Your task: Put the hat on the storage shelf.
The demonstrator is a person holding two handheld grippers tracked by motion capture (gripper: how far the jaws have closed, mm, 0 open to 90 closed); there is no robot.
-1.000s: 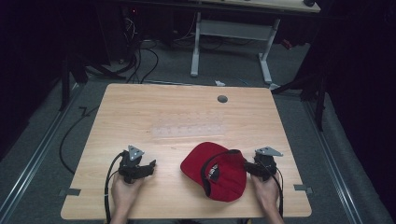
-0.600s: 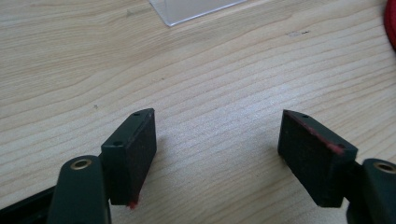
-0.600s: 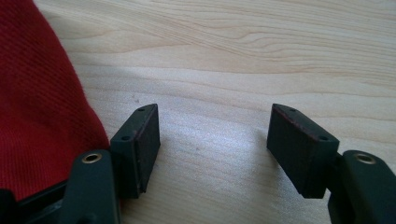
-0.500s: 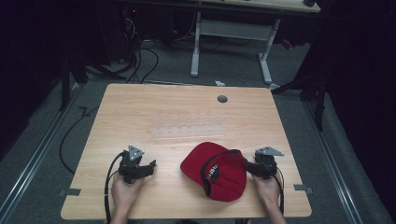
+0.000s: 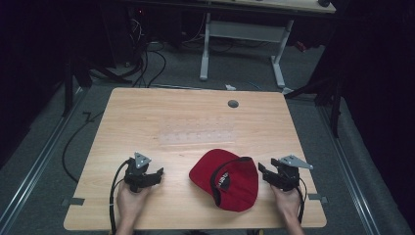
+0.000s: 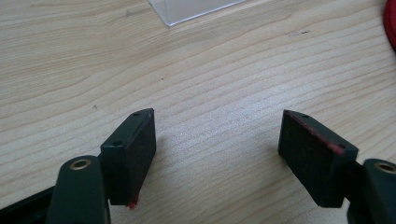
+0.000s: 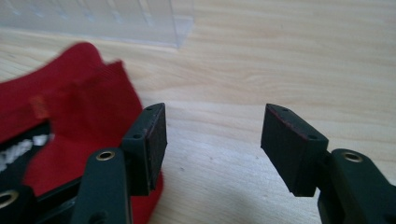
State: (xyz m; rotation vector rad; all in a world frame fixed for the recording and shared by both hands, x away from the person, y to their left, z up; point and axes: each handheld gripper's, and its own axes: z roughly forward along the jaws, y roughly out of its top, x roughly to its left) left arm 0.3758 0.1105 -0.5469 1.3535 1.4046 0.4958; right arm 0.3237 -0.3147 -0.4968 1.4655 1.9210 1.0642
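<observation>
The red cap (image 5: 226, 178) lies upside down at lower centre of the table (image 5: 186, 117), apparently set down, with the left gripper (image 5: 157, 175) and right gripper (image 5: 262, 170) both spread and empty beside it.

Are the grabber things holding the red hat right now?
No. The left gripper and right gripper both have open jaws with only bare table between them. The red cap lies loose on the table, beside the right gripper.
</observation>
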